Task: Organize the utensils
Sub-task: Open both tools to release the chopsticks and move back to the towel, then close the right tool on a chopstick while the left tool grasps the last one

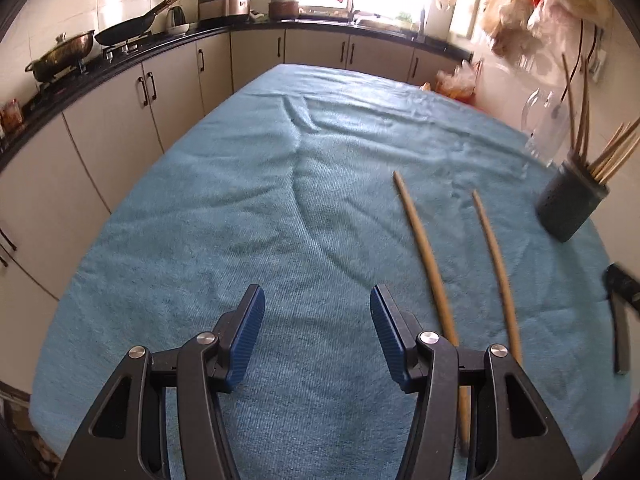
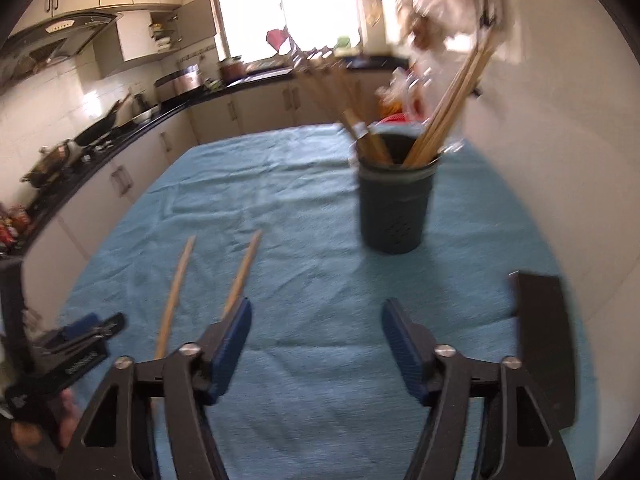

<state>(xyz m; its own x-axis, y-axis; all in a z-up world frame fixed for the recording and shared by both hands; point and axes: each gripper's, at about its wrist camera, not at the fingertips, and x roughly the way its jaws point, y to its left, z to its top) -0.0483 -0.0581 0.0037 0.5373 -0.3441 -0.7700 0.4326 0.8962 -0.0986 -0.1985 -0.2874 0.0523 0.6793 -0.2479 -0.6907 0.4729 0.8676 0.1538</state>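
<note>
My left claw (image 1: 317, 308) stands about half open above the blue towel (image 1: 240, 200) that covers the bench; nothing lies between its pads. My right claw (image 2: 316, 322) is likewise parted and holds nothing.

Two loose wooden chopsticks (image 1: 426, 256) lie on the towel, roughly parallel and apart from each other. In the left view they run just to the right of my left claw, and the nearer one passes behind its right finger. In the right view the same pair (image 2: 176, 292) lies to the left, with one stick ending behind my right claw's left finger.

The dark holder (image 2: 394, 204) stands upright on the towel, well apart from the loose pair, with many chopsticks fanned out of it. The right view shows it centred and near; the left view shows it only at the right edge (image 1: 572, 208), with a clear jug (image 1: 546, 124) beyond it.

Only the right view shows the flat black block (image 2: 540, 320) on the towel beside my right claw, and the range hood (image 2: 64, 32). Only the left view shows the wok (image 1: 128, 28) and pot (image 1: 60, 54) clearly on the stove.

No writing is legible; the right view is blurred.
</note>
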